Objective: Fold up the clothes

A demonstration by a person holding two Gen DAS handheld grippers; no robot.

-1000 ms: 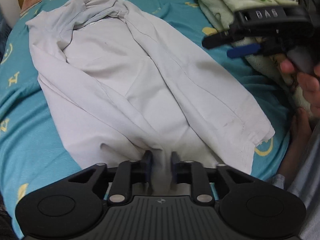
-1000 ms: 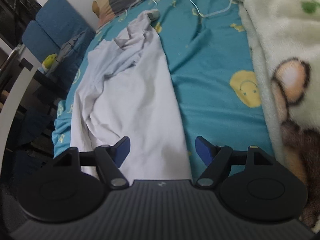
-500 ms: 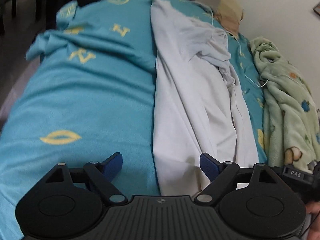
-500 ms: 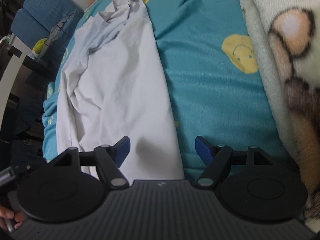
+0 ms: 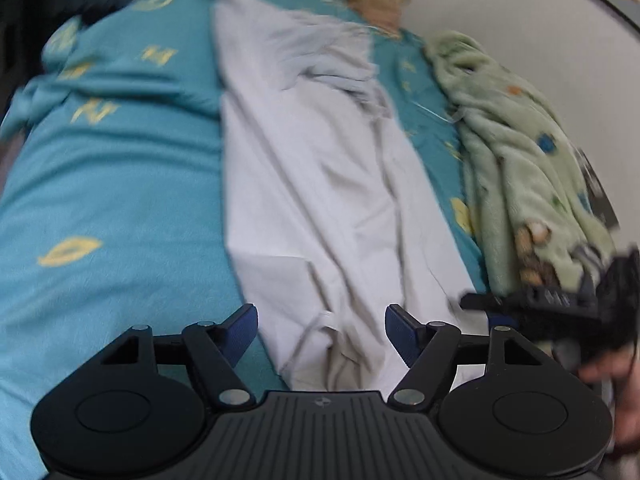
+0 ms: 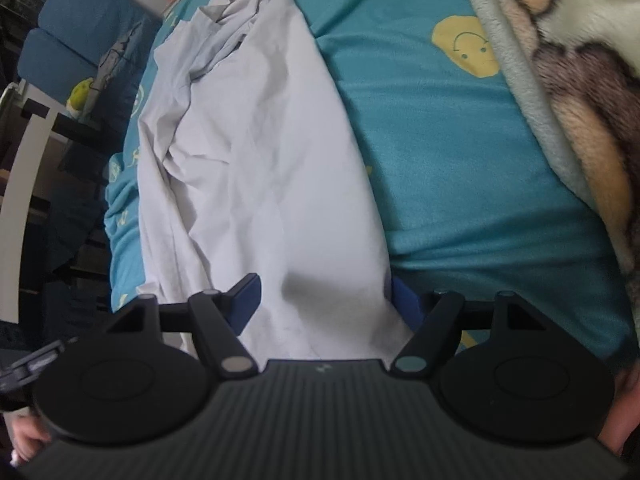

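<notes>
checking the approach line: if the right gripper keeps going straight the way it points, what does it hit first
Most likely the white garment: the open right gripper points down at its near end, nothing between. Depth is hard to judge.

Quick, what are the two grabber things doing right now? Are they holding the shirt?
Left gripper: open, jaws just closing a little, over the shirt, not holding it.
Right gripper: open, over the shirt's edge, holding nothing.

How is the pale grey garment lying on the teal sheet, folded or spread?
Partly folded: the pale grey cotton garment lies as a long narrow strip, sides turned inward, on the teal bedsheet.
</notes>
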